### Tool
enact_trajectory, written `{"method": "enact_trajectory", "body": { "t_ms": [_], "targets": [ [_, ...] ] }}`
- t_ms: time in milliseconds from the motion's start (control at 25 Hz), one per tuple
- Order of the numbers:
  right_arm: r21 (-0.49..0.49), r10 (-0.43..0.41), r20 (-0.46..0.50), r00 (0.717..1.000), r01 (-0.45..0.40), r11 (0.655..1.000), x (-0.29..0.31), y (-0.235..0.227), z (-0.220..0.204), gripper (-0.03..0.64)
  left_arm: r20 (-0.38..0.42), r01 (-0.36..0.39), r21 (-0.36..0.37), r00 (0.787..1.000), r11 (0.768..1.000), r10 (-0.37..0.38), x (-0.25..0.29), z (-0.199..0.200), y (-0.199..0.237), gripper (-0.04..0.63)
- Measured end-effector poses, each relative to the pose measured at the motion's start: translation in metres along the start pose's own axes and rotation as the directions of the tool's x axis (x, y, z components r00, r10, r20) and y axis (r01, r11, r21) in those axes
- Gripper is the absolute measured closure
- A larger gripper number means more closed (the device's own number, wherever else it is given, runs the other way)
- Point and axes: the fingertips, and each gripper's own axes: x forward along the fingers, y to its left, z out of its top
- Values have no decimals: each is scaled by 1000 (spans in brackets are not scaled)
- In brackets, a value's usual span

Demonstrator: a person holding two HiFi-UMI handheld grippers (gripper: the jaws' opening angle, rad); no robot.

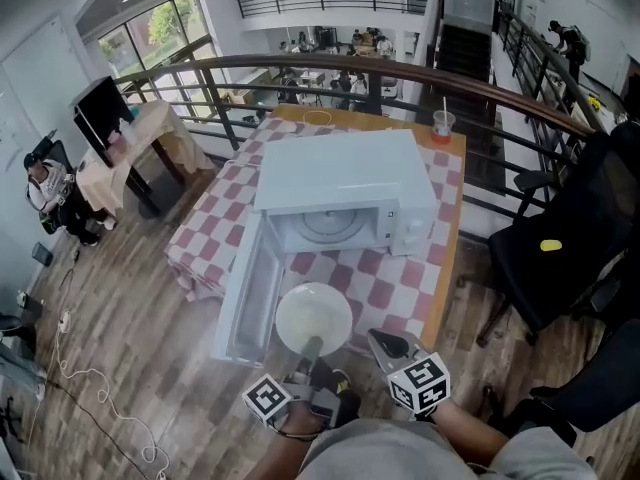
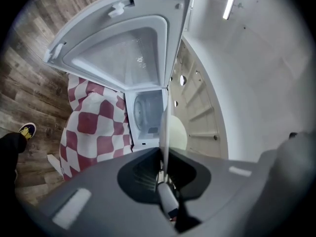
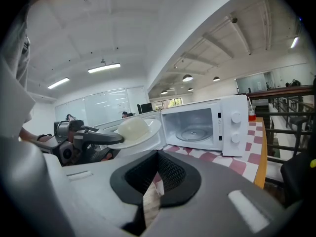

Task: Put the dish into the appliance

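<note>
Dish is clamped at its near rim by the left gripper. The left gripper view shows the fingers closed hard on the rim's edge. The dish hangs clear of the bench, roughly level with its domed centre upward. It sits in front of the microwave and is wholly outside the cavity. The door stands fully open, swung out toward the person from the left of the microwave's front, and the dish lies just beside the door's inner face.

The right gripper has its fingers together with nothing between them. It is in front of the microwave, to the right of the dish and apart from it, above the checked cloth.

Assessment: the carry to the cavity is under way and placement is not yet done. The governing relation is that the dish projects straight ahead of the left fingers, so the line from fingers through dish runs on into the cavity opening. Both hands stand about equally near the microwave, but only the left bears the load. The advance calls for keeping the dish level, above the cavity's lower lip and off the door. The one-sided grip on the rim may let the far edge droop
</note>
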Motion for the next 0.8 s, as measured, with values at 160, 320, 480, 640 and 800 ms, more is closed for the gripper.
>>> {"method": "enact_trajectory", "body": {
  "t_ms": [160, 320, 480, 640, 800],
  "targets": [
    [6, -2, -6, 1000, 2, 1000, 23, -10, 7, 618, -4, -16, 2, 1000, 1000, 16, 20, 18, 3, 568],
    [17, -19, -13, 1000, 19, 1000, 43, -20, 15, 617, -24, -23, -1, 999, 1000, 23, 40, 34, 4, 568],
    [17, -40, -13, 999, 40, 999, 64, -22, 28, 618, -48, -12, 3, 999, 1000, 12, 56, 56, 2, 568],
    [20, -71, -18, 997, 72, 997, 81, -30, 38, 617, -83, -11, -7, 996, 1000, 10, 76, 69, 2, 568],
    [19, -101, -16, 995, 101, 995, 96, -39, 43, 617, -117, -6, -15, 993, 1000, 4, 95, 76, 7, 568]
  ]
}}
